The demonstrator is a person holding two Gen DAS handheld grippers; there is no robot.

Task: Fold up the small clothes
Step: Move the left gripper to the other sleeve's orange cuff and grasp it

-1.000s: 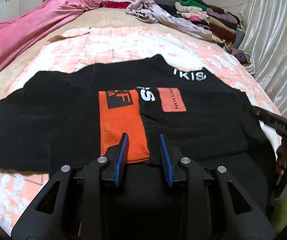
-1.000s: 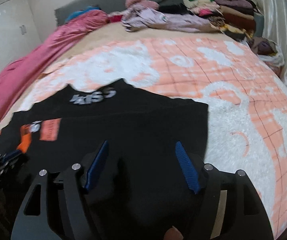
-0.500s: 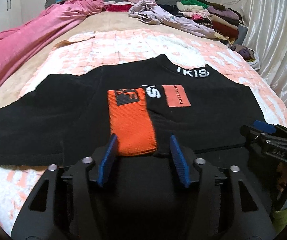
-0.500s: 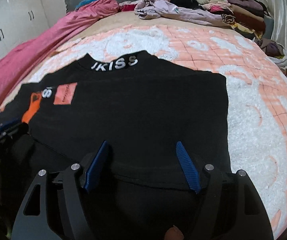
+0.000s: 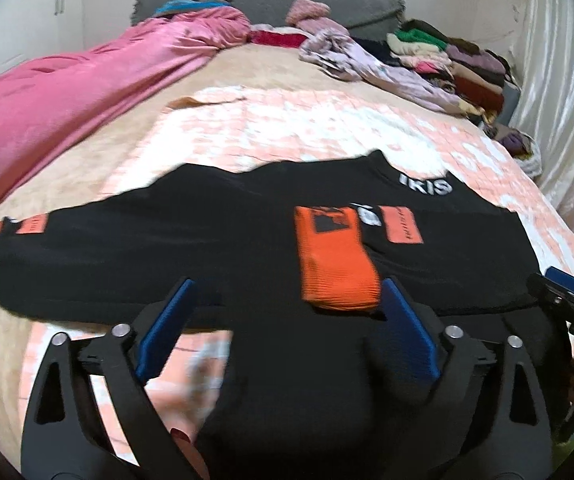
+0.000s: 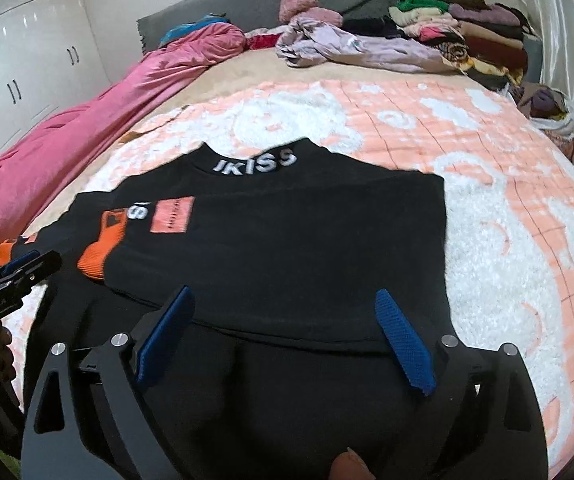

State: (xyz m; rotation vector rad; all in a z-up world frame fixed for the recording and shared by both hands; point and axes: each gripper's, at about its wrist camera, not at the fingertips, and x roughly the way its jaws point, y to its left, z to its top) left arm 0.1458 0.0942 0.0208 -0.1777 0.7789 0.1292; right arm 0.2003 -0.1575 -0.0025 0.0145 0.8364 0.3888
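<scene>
I have a black knit sweater with orange ribbed cuffs and white lettering on the collar (image 6: pixel 279 248) lying flat on the peach-and-white patterned blanket (image 6: pixel 507 208) that covers the bed, collar away from me and hem toward me. Its right sleeve is folded across the chest, so one orange ribbed cuff (image 5: pixel 337 268) lies on the body; the other sleeve (image 5: pixel 107 248) reaches out flat to the left, its cuff at the edge of the left view.

My left claw (image 5: pixel 285 330) is opening, blue pads wide apart, with nothing pinched; the hem edge and the tip of the folded cuff sit just ahead of the gap. My right claw (image 6: pixel 283 340) is opening too, spread over the hem on the other side and gripping nothing.

I judge this garment to be soft, light and floppy: it should sag wherever it is unsupported and drag a little on the fuzzy blanket rather than slide. The knit looks thick enough to give the pads good friction, not slippery, and nothing on it is fragile. The ribbed cuff and the hem band are the firmest parts, so I would pinch the outstretched sleeve at or near its cuff and bring it across. For the body fold, I would take the hem at both corners, catching every layer so the lower one does not stay behind.
</scene>
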